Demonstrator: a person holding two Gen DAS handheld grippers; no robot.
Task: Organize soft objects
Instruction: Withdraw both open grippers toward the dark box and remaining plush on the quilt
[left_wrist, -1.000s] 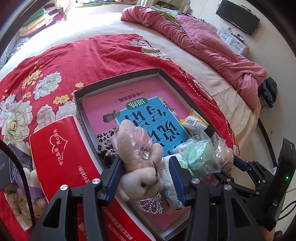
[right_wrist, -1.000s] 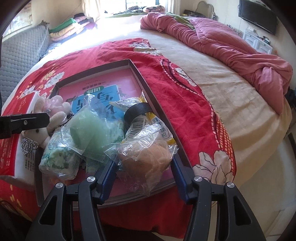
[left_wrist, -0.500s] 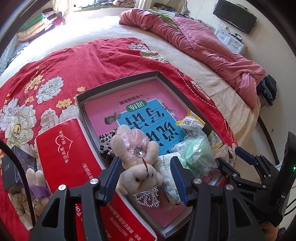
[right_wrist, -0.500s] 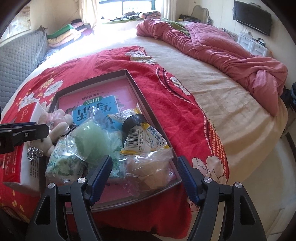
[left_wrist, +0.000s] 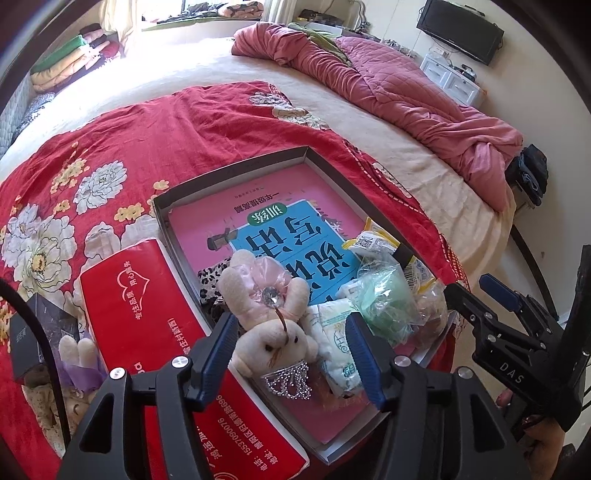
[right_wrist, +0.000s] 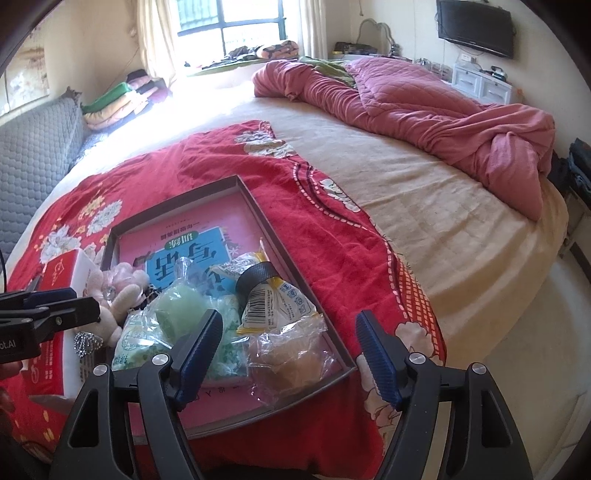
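Left wrist view: the plush rabbit (left_wrist: 271, 332) lies in the grey tray (left_wrist: 229, 171), between the spread fingers of the left gripper (left_wrist: 291, 354), which grips nothing. Right of the rabbit, three plastic bags fill the tray's near end. The right gripper (right_wrist: 290, 350) hangs wide open over the brown bag (right_wrist: 291, 356).

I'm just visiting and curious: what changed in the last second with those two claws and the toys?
The right gripper let go of the bagged tan toy and backed away, open. The left gripper also drew back, leaving the plush bunny in the tray. The toys stayed put.
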